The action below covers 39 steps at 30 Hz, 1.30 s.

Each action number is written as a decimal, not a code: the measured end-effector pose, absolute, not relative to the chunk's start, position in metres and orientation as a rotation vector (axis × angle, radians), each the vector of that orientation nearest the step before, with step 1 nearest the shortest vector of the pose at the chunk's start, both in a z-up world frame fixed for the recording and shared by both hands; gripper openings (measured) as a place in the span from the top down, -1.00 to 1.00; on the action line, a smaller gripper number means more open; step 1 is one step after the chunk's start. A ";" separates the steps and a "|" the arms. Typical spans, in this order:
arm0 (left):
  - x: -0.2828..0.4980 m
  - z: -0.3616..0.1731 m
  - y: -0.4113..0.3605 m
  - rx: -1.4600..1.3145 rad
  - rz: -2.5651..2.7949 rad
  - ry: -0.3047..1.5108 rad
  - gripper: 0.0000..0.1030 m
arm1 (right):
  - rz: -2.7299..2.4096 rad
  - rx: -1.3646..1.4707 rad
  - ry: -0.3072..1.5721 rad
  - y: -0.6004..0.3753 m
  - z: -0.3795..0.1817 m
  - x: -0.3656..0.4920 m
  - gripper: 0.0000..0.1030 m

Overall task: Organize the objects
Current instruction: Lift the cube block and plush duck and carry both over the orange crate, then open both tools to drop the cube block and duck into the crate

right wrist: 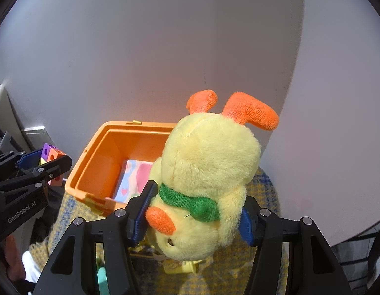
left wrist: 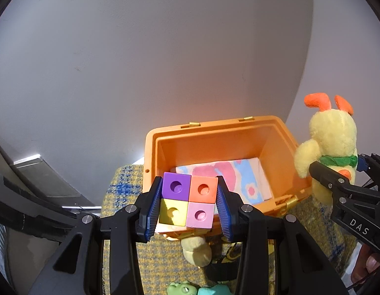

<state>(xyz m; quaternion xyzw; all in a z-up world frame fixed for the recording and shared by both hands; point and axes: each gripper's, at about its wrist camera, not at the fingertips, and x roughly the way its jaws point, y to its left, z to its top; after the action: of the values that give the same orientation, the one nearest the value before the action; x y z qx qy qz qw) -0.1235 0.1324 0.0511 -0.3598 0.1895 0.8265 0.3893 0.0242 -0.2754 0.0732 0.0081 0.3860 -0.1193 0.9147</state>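
Note:
My left gripper (left wrist: 188, 201) is shut on a block of four joined cubes (left wrist: 188, 200), purple, orange, yellow and pink, held above the near rim of an open orange box (left wrist: 214, 132). My right gripper (right wrist: 193, 212) is shut on a yellow plush duck (right wrist: 207, 172), held upside down with its orange feet up, just right of the box (right wrist: 91, 162). The duck (left wrist: 330, 137) and right gripper (left wrist: 337, 179) show at the right of the left wrist view. The left gripper (right wrist: 46, 166) with the cubes (right wrist: 51, 154) shows at the left of the right wrist view.
A pastel patterned cloth (left wrist: 241, 179) lies in the box bottom. The box stands on a yellow and blue woven surface (left wrist: 160, 265). A beige plush (left wrist: 197, 248) and green and teal toys (left wrist: 182, 288) lie in front of the box. A plain wall stands behind.

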 end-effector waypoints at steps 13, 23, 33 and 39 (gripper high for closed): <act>-0.148 0.029 0.165 -0.934 2.015 0.525 0.20 | -0.242 0.010 0.841 -0.287 0.059 0.068 -0.14; -0.163 0.012 0.178 -0.967 1.962 0.545 0.20 | -0.258 0.033 0.882 -0.298 0.045 0.092 -0.15; -0.165 0.012 0.182 -0.920 1.992 0.556 -0.69 | -0.286 0.047 0.870 -0.307 0.047 0.098 -0.64; -0.167 0.018 0.177 -0.898 1.984 0.584 -0.83 | -0.310 0.047 0.863 -0.310 0.053 0.094 -0.74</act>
<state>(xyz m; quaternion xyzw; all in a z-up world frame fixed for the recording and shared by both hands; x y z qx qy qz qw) -0.1668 0.1768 0.0178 -0.3598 0.2339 0.7947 0.4293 0.0942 -0.3103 0.0526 0.0225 0.4167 -0.1494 0.8964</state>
